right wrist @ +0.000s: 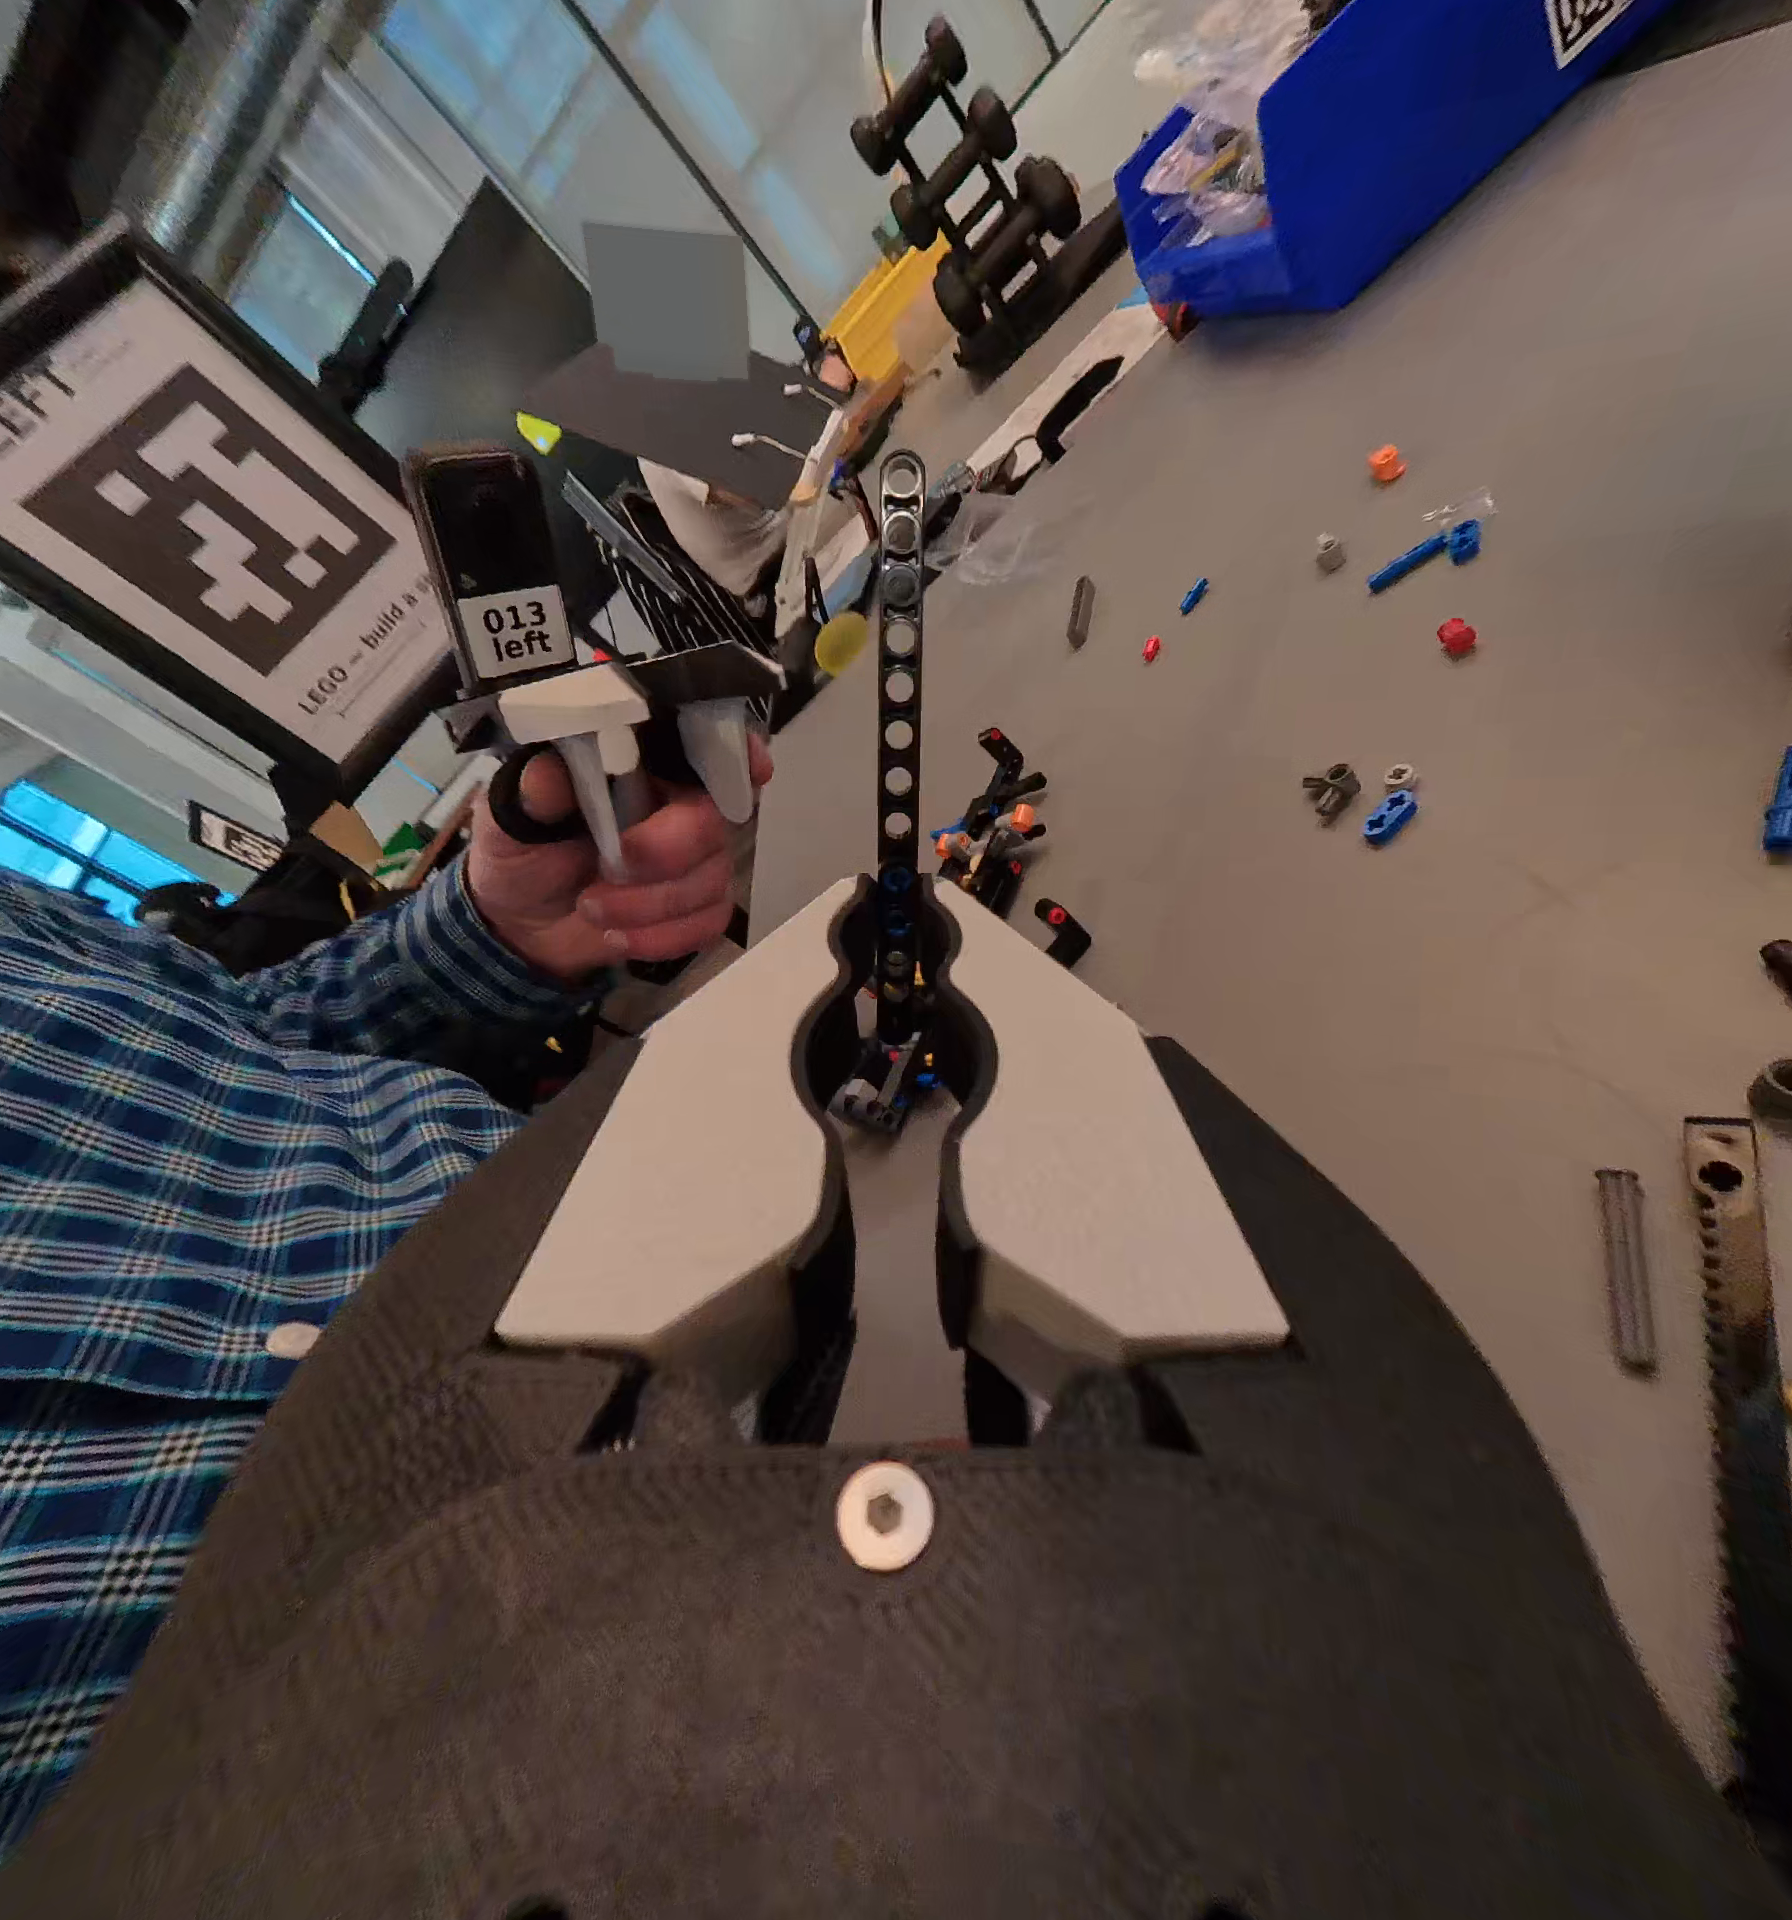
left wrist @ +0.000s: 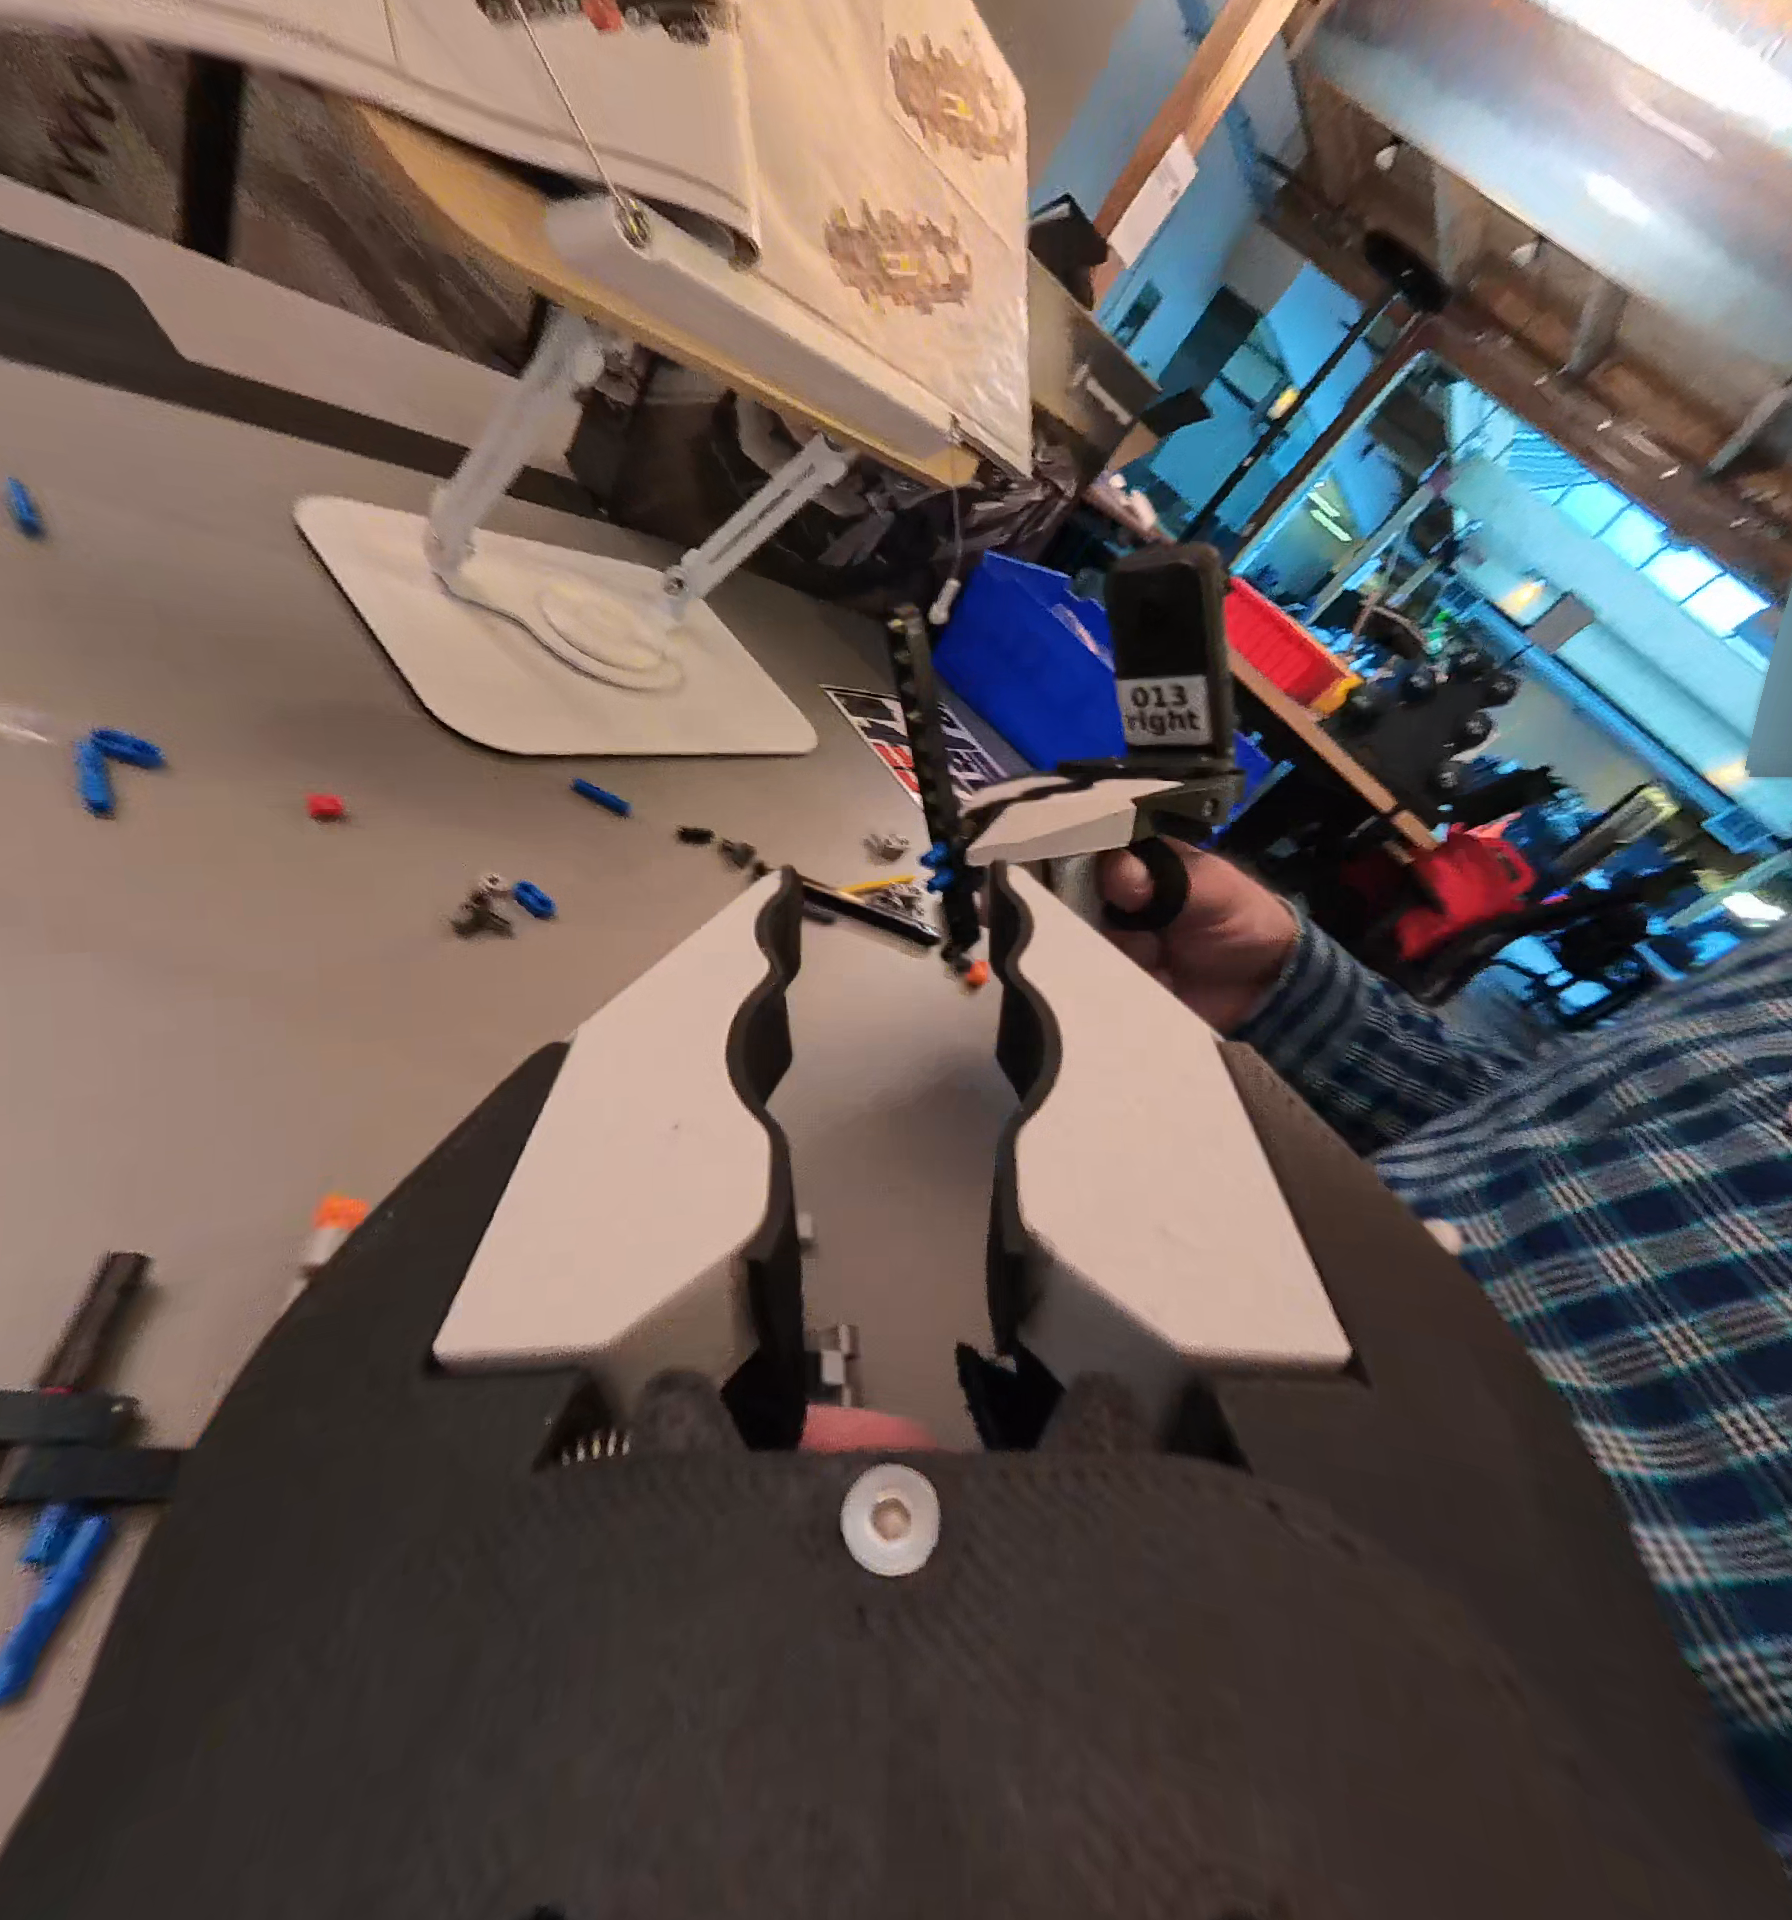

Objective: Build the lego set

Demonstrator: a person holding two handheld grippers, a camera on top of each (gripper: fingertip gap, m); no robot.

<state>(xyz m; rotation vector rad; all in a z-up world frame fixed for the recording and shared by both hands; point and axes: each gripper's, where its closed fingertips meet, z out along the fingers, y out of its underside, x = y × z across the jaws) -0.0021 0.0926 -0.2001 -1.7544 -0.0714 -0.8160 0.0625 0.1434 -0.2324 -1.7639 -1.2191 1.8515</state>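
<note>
My right gripper is shut on a long black holed beam and holds it upright above the grey table. The beam has blue pins near the grip and a small dark assembly at its lower end, between my fingers. In the left wrist view the same beam stands in the right gripper, with blue pins and an orange piece low down. My left gripper is open and empty, just below and in front of the beam's lower end. It also shows in the right wrist view, jaws apart.
Loose blue, red, grey and orange parts are scattered on the table. A partial black assembly lies beyond the beam. A toothed black rack and a grey axle lie at right. A booklet stand and a blue bin stand behind. My right fingertips sit around 10 cm from my left ones. Between my right fingertips and the grey axle there is roughly 12 cm.
</note>
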